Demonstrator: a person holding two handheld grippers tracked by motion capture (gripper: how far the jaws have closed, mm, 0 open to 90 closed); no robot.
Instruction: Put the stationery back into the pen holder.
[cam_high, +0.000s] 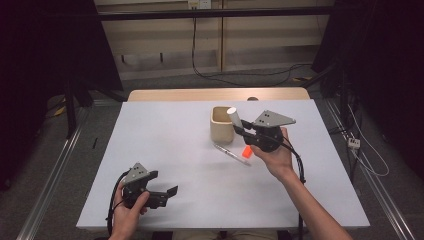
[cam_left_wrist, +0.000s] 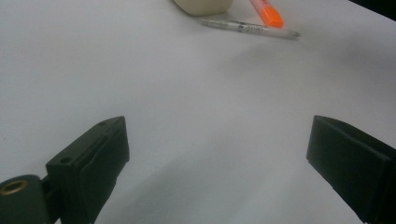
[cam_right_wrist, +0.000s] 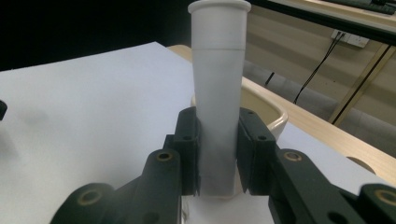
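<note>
My right gripper (cam_high: 242, 127) is shut on a white tube-shaped stick (cam_right_wrist: 218, 93), held just over the right rim of a cream cup (cam_high: 221, 125) near the middle of the white table (cam_high: 165, 145). In the right gripper view the black pads (cam_right_wrist: 189, 149) press both sides of the stick, and the cup (cam_right_wrist: 264, 109) sits behind it. In front of the cup lie a clear pen (cam_high: 232, 153) and an orange marker (cam_high: 246, 151); the left gripper view has them far off as pen (cam_left_wrist: 250, 28) and marker (cam_left_wrist: 268, 14). Near the front left corner my left gripper (cam_high: 162, 186) stands open, with nothing between its fingers (cam_left_wrist: 91, 161).
A wooden bench edge (cam_high: 215, 94) runs along the table's far side. Cables (cam_high: 240, 75) lie on the floor beyond it, and dark curtains (cam_high: 50, 45) stand at both sides. Metal rails (cam_high: 55, 165) flank the table.
</note>
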